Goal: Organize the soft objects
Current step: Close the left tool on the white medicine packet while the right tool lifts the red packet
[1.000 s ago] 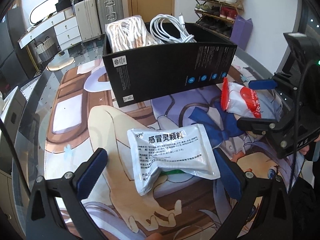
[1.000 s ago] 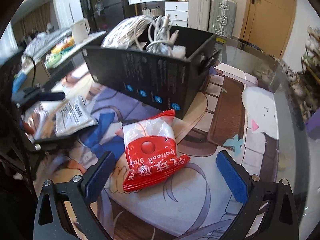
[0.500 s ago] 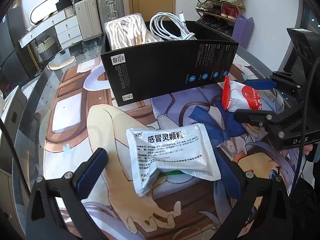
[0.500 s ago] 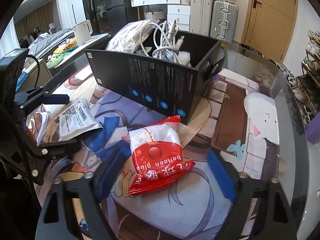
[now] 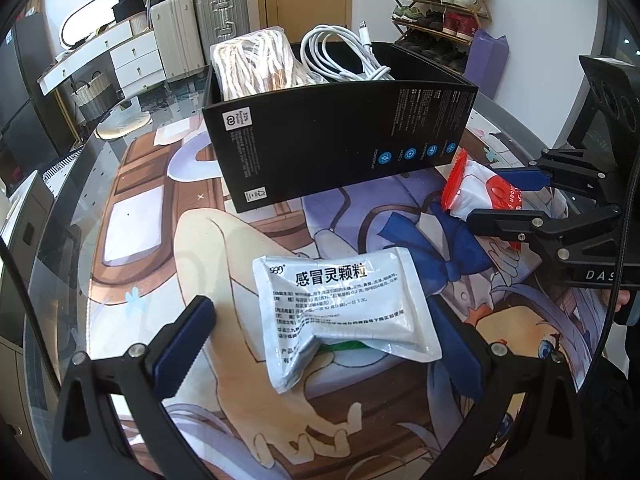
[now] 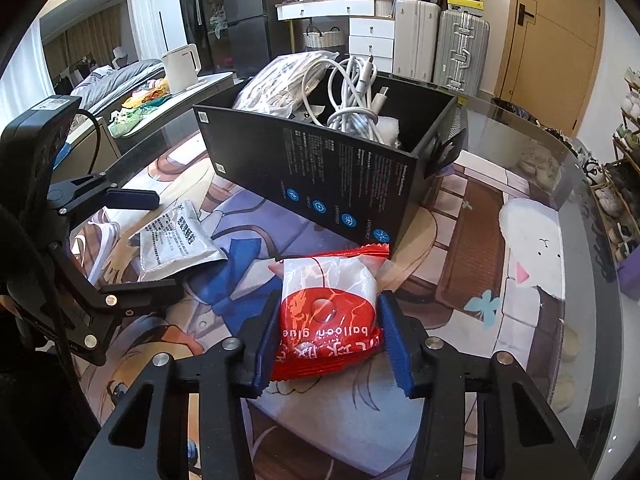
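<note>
a round glass counter [image 6: 532,152] covered by a printed cartoon mat [image 6: 472,240] holds a few soft packets and an open black cardboard box [image 6: 340,184]. the box stands near the middle of the counter, toward its far edge. inside it sit a clear bag of white cords [image 5: 256,64] and a loose coil of white charging cable [image 5: 340,56], both rising above the box rim.

the right gripper [image 6: 328,344] reaches down over the near side of the counter. its jaws have just been closing, and its two blue pads [image 6: 394,344] now sit against both sides of a red and white plastic packet printed "balloon glue" [image 6: 328,312]. the packet lies on the mat just in front of the box's near corner, its crimped red top edge close to the box wall. in the left wrist view the same red and white packet [image 5: 480,192] shows between the right gripper's fingers [image 5: 524,178] at the right edge of the counter.

the left gripper [image 5: 316,344] hovers with its jaws spread wide, holding nothing. between its blue pads [image 5: 184,340], but touching neither, lies a flat silver-grey foil sachet with black chinese lettering [image 5: 340,312], resting on the mat in front of the box and well apart from the red packet. the sachet's lower left corner is bent and creased. from the right wrist view the sachet [image 6: 180,240] lies to the left, between the open fingers of the left gripper [image 6: 132,198].

beyond the counter stand suitcases [image 6: 440,48] and a shoe rack [image 5: 440,0].
</note>
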The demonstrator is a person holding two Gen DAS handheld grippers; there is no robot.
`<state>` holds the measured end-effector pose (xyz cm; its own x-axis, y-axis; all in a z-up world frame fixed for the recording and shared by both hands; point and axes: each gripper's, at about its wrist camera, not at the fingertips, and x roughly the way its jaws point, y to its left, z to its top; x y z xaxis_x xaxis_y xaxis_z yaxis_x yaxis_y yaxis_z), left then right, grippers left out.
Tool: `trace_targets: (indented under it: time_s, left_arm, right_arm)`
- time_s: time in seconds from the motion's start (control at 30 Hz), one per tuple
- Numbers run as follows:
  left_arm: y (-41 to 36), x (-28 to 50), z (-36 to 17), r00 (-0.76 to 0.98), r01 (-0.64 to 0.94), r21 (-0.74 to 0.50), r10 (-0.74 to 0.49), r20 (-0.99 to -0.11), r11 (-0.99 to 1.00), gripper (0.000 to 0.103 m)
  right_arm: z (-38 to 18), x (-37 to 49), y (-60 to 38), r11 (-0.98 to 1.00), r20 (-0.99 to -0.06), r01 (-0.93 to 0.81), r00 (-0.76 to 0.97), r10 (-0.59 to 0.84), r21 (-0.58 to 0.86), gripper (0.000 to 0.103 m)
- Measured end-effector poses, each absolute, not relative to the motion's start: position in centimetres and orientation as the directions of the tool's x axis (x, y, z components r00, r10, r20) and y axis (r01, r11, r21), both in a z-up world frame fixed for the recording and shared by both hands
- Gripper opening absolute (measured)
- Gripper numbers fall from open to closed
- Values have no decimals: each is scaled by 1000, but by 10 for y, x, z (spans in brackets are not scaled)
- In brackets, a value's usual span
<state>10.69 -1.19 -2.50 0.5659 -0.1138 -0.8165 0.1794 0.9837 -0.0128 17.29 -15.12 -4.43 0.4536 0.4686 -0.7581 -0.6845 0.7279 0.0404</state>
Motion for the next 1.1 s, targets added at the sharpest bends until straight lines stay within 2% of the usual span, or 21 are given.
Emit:
trace_targets:
  time_s: [0.1, 0.2, 0.27, 0.3, 0.4, 0.63, 1.1]
  left_arm:
    - [-12, 107, -25, 566, 180, -15, -116, -816, 984, 102]
    - [-13, 106, -23, 582, 185, -16, -123, -804, 983, 88]
    - [-12, 104, -21, 590, 195, -18, -132, -796, 981, 76]
    - [-12, 103, -19, 599, 200, -17, -136, -789, 980, 66]
    - [-11, 101, -18, 605, 203, -23, -143, -783, 979, 59]
    - [-10, 99, -16, 607, 212, -40, -164, -778, 976, 55]
    - [-4, 90, 0, 651, 213, -49, -179, -738, 976, 54]
  right_arm:
    - [-45, 172, -151, 727, -758, -686, 454, 469, 39, 48]
    - [-44, 171, -151, 726, -759, -686, 454, 467, 37, 48]
    - [-44, 171, -151, 725, -759, -688, 452, 468, 37, 48]
    - [-44, 171, -152, 726, -759, -687, 452, 468, 39, 48]
    - [-44, 171, -152, 725, -759, -688, 451, 469, 39, 48]
    - [-44, 170, -150, 710, -759, -703, 440, 480, 41, 48]
    - [-20, 160, -158, 687, -709, -725, 457, 537, 54, 48]
